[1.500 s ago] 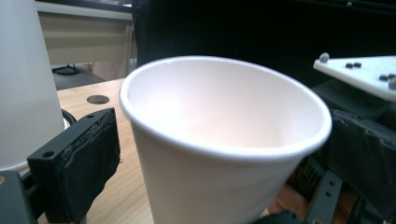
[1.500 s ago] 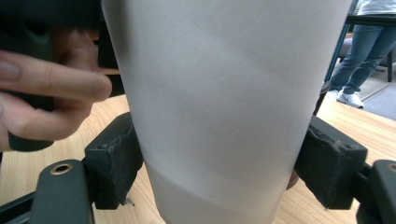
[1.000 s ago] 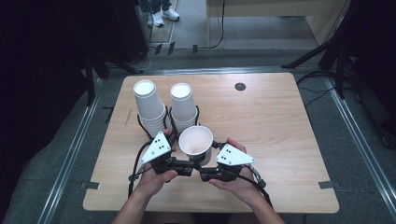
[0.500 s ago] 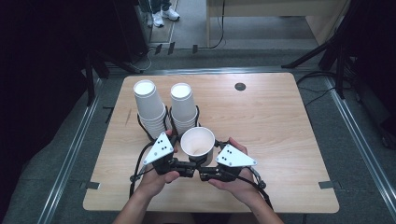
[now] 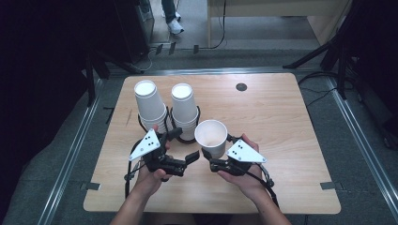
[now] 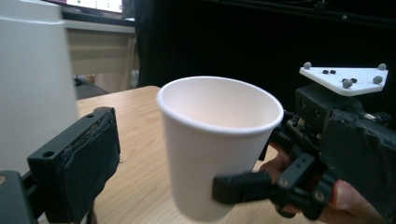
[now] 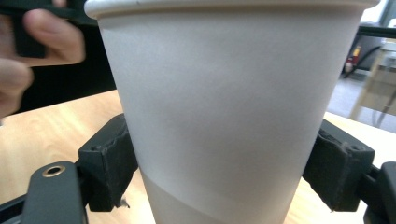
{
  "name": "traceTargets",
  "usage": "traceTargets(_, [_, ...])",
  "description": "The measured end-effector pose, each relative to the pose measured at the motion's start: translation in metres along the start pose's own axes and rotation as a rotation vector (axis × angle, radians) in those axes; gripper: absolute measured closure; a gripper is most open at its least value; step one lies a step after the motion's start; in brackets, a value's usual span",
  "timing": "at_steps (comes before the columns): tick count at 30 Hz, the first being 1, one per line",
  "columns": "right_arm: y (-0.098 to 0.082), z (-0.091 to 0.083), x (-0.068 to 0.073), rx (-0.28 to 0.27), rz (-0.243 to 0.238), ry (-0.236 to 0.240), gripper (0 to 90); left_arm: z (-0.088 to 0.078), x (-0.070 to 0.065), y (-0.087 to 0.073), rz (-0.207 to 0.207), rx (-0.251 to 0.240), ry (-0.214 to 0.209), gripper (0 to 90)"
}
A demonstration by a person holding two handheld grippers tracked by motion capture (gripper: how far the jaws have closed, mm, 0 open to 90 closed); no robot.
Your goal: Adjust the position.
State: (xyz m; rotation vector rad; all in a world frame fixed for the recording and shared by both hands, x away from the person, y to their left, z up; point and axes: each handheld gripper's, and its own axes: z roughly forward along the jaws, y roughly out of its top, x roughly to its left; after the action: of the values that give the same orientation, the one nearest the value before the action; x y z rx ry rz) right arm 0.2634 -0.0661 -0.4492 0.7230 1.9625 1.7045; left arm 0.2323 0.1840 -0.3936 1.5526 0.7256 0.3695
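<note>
Right now the paper cup point(image 5: 211, 137) sits upright in my right tongs point(image 5: 217, 158), near the front middle of the worktop point(image 5: 281, 122); whether its base touches the wood I cannot tell. In the right gripper view both black pads press the cup's lower wall from opposite sides, so these tongs are closed on it, and the wall does not look dented. I judge it very light, thin and easy to crush: the rolled rim is the stiffest part, the mid-wall the weakest, so a gentle hold low on the body, as now, seems soundest. The smooth surface may slip if I loosen much.

My left tongs point(image 5: 180, 145) stand just left of the cup, jaws spread wide and holding nothing; in the left gripper view one padded jaw stands clear of the cup.

Behind them, two stacks of upturned cups point(image 5: 166, 110) stand side by side.
</note>
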Motion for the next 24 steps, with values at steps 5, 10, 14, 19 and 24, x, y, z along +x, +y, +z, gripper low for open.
traceTargets(5, [-0.001,-0.005,-0.017,-0.010,0.018,-0.048,19.6,-0.007,0.008,0.000,-0.007,-0.019,0.047,0.0])
traceTargets(10, [-0.002,-0.014,-0.043,-0.020,0.051,-0.109,19.9,-0.021,0.026,-0.002,-0.015,-0.034,0.135,0.0])
traceTargets(14, [-0.005,-0.019,-0.061,-0.013,0.075,-0.145,20.0,-0.031,0.037,-0.005,-0.017,-0.034,0.191,0.0])
traceTargets(19, [-0.012,-0.024,-0.078,0.005,0.101,-0.194,20.0,-0.042,0.046,-0.011,-0.028,-0.030,0.255,0.0])
traceTargets(24, [-0.021,-0.030,-0.099,0.037,0.122,-0.263,20.0,-0.061,0.057,-0.025,-0.059,-0.015,0.327,0.0])
